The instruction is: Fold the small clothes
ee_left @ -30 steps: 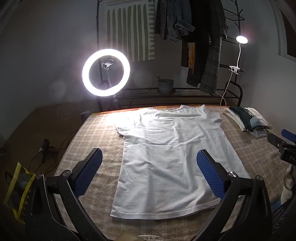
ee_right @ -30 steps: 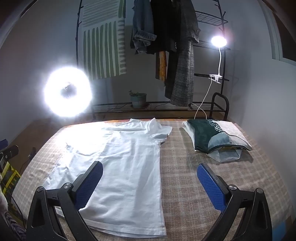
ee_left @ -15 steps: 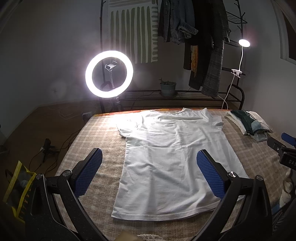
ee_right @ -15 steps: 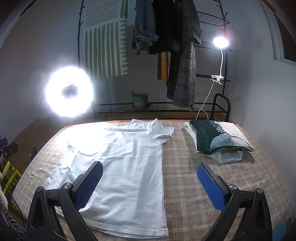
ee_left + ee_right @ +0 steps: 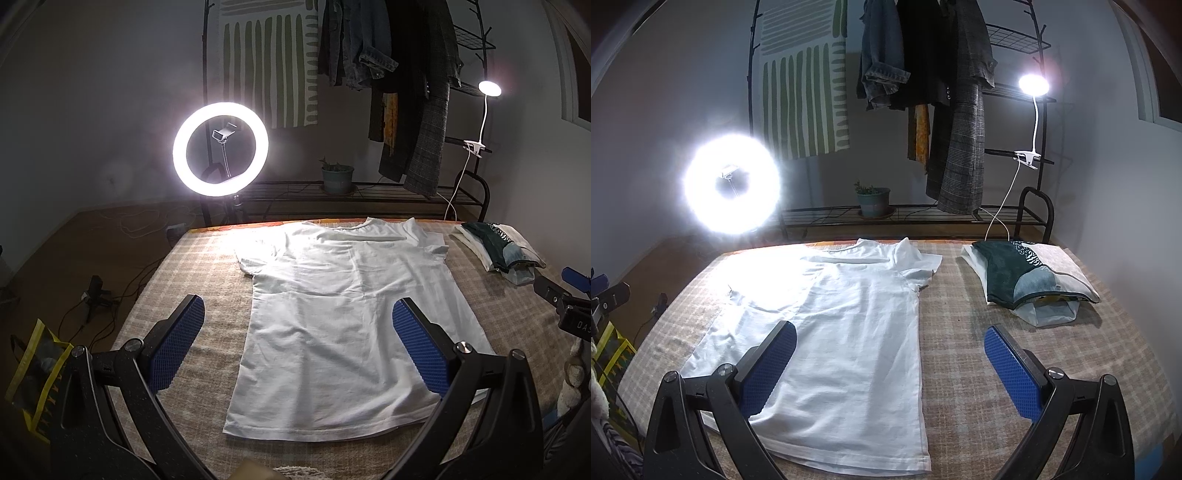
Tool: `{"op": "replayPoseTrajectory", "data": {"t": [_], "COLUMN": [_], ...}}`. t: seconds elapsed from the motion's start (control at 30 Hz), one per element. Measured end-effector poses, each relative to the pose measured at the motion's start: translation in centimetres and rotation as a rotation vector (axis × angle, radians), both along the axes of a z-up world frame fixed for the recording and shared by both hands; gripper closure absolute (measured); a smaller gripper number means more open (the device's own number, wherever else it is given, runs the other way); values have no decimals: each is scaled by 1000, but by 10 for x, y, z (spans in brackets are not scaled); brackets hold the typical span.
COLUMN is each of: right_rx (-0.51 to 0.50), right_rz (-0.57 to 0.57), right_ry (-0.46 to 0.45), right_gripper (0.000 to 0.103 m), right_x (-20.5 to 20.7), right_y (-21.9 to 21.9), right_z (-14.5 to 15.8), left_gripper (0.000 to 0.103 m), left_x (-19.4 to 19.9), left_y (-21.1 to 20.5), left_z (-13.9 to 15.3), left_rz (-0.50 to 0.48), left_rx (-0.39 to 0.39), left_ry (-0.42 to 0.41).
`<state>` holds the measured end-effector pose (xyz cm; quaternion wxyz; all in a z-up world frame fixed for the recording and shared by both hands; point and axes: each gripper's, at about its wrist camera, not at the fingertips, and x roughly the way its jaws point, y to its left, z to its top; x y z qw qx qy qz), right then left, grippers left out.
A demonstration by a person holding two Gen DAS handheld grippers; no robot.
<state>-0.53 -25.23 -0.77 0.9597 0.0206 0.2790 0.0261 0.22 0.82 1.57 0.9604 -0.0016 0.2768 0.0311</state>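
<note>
Claws, left [image 5: 295, 347] and right [image 5: 890, 365], hang released above my bench [image 5: 960, 369]. White T-shirt [image 5: 849, 332] lies flat, unfolded; folded pile [image 5: 1030, 280] waits far right.

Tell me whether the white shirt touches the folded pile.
Apart. The right wrist view shows bare checked cloth between the shirt sleeve and the pile.

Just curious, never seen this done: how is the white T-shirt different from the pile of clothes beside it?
The white T-shirt lies spread flat, sleeves out, unfolded; the pile of clothes is already folded and stacked. The T-shirt is one plain white piece; the pile mixes dark green, pale blue and white pieces. The T-shirt covers far more of the bed than the pile. Both rest on the same checked cover.
</note>
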Motion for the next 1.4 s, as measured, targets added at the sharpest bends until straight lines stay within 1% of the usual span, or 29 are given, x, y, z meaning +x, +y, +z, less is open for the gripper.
{"op": "replayPoseTrajectory", "data": {"t": [0.07,0.13,0.4,0.43,0.73,0.77,0.8,1.13,1.4], "right_rx": [1,1,2,2,4,3,3,5,7], "right_rz": [-1,-1,0,0,0,0,1,1,11], "right_ry": [-1,-1,-1,-1,-1,-2,-1,-1,-3], "right_gripper": [0,0,0,0,0,0,0,0,0], "right_x": [0,0,0,0,0,0,0,0,4], "right_y": [0,0,0,0,0,0,1,0,17], "right_z": [0,0,0,0,-1,-1,-1,-2,-3], "left_gripper": [0,0,0,0,0,0,0,0,0], "left_x": [2,-4,-3,-4,-1,0,-5,-6,-7], "left_y": [1,-4,-2,-4,0,1,-3,0,8], "left_z": [2,-6,-3,-7,0,0,-8,-7,-14], "left_rz": [0,-2,-1,-3,-1,-1,-3,0,10], "left_rx": [-1,2,1,1,2,2,1,2,0], "left_ry": [1,0,1,0,3,4,0,3,8]}}
